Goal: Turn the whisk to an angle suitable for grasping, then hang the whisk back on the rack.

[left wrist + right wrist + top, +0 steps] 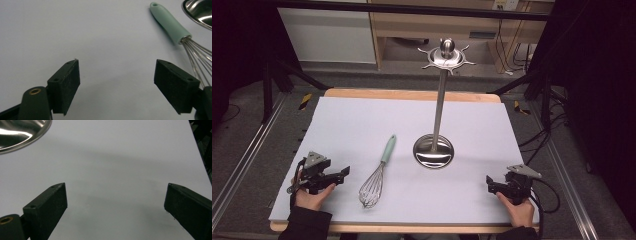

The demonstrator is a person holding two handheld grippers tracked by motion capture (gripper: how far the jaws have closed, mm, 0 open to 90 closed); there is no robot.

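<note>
Nothing is reading as text, label, brand, number or sign in any of the three views; the whisk handle is showing plain green with no lettering that can be made out; the steel stand is carrying no legible mark on its base or post; the pale sheet covering the desk is lying blank; a small pale plate on the wooden shelving behind the desk may be bearing print, but it is appearing too small and blurred to read; the yellow-and-black striped tape pieces on the floor are showing stripes, no characters.
</note>
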